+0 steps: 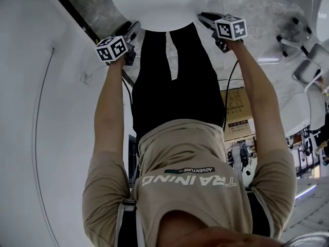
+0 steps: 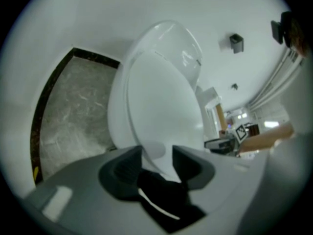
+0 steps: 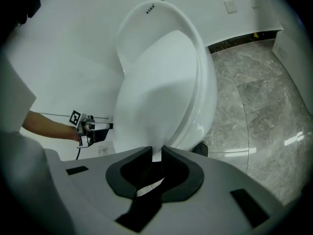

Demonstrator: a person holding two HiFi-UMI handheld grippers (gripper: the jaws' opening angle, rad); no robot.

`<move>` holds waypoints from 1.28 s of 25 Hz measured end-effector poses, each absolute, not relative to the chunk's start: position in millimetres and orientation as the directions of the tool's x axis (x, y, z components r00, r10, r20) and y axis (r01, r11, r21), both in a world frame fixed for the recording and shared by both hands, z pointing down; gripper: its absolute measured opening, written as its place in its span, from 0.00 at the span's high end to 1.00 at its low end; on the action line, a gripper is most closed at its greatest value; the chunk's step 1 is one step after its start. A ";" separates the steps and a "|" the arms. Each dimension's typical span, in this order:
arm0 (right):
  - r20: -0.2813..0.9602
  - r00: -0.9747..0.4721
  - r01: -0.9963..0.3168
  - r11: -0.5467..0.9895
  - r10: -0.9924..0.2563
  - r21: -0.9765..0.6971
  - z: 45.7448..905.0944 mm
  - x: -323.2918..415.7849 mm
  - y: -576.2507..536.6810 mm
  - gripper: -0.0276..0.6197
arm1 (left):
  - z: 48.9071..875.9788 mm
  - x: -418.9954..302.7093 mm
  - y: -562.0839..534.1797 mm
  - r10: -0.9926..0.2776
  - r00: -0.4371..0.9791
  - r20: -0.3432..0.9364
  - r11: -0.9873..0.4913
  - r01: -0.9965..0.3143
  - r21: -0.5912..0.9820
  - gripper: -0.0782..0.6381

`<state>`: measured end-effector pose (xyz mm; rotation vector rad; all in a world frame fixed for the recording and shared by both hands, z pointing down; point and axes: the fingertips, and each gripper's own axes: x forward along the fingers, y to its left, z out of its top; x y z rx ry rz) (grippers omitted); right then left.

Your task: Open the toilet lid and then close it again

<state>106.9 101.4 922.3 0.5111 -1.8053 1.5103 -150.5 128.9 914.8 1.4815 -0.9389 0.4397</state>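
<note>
The white toilet lid (image 1: 164, 4) lies low over the bowl (image 3: 205, 97), in front of the toilet's raised back part (image 2: 171, 38). My left gripper (image 1: 128, 35) is at the lid's left front edge. In the left gripper view the left gripper (image 2: 156, 153) straddles the lid (image 2: 161, 106) rim, open, with a gap at each pad. My right gripper (image 1: 208, 19) is at the right front edge. In the right gripper view the right gripper (image 3: 156, 153) stands narrow, pinched on the thin rim of the lid (image 3: 156, 102).
Grey marble floor (image 3: 254, 97) spreads right of the toilet, edged by a dark skirting (image 3: 239, 39) under the white wall (image 3: 63, 43). A person's black trousers (image 1: 169, 81) stand between the arms. A cardboard box (image 1: 239, 112) and chairs (image 1: 303, 50) stand at the right.
</note>
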 end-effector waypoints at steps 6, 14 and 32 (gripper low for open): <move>0.724 -0.675 -0.674 0.279 0.144 -0.684 898.0 103.2 96.5 0.86 | 887.0 -155.1 127.9 -0.308 0.626 0.716 0.089 -0.730 0.677 0.63; 0.680 -0.721 -0.615 0.330 0.132 -0.716 863.0 103.0 89.9 0.86 | 848.5 -153.0 124.3 -0.259 0.691 0.675 -0.048 -0.707 0.705 0.63; 0.563 -0.817 -0.471 0.418 0.126 -0.777 782.4 100.8 64.6 0.85 | 767.5 -159.5 99.9 -0.279 0.766 0.579 -0.167 -0.633 0.756 0.64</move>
